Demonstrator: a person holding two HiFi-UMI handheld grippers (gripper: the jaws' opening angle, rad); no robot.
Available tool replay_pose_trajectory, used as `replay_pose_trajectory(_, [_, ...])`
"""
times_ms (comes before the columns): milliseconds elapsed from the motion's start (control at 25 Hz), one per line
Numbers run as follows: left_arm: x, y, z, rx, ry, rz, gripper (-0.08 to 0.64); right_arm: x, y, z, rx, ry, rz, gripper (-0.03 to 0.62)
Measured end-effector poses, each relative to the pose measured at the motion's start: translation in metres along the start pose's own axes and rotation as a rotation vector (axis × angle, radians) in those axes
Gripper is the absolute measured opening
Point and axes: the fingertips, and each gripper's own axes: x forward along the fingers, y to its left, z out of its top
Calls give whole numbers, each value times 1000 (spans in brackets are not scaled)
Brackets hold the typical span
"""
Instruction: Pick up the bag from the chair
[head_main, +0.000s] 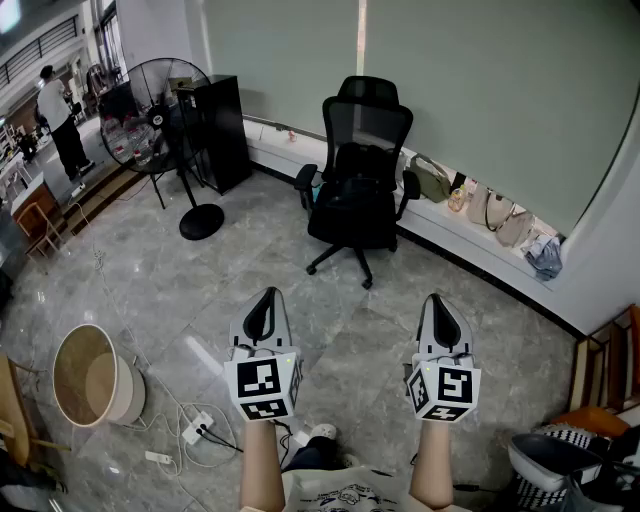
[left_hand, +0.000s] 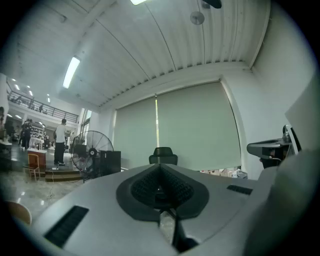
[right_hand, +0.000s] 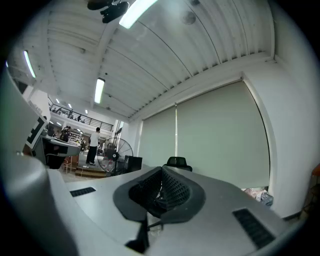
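A black office chair stands on the tiled floor by the far wall. A dark bag rests on its seat against the mesh back and is hard to tell from the chair. My left gripper and right gripper are held side by side well short of the chair, both pointing at it with jaws shut and nothing in them. In the left gripper view the chair's headrest rises just above the left gripper. The right gripper view shows the chair far beyond the right gripper.
A standing fan and a black cabinet are left of the chair. Several handbags line the low ledge at its right. A round basket and a power strip with cables lie near left. A person stands far left.
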Motion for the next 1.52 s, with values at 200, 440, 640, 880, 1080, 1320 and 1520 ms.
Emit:
replay_pose_trajectory(200, [-1,5,-1,-2,-7,-2,14,0,3,-2,-1,-1,-6,9])
replay_pose_trajectory(440, [4,2,0,-3,0,-13,14,3,-3,0,-2,3,-18,9])
replay_pose_trajectory(640, [8,3,-5,-5,6,-11,14,5,-4,-5,-6,10,-21,9])
replay_pose_trajectory(880, [22,14,-8,-11,8,-12,14,19,-2,-11,-9,21,-32,9])
replay_pose_trajectory(1080, [45,28,-8,-24,-2,-8,14,41,-2,-10,14,-3,-49,11])
replay_pose_trajectory(1320, [79,53,-7,-60,-33,-40,134,76,16,-16,27,-8,-29,148])
replay_pose_trajectory(1520, [105,70,-13,-69,-43,-75,242,102,34,-24,18,7,-13,254])
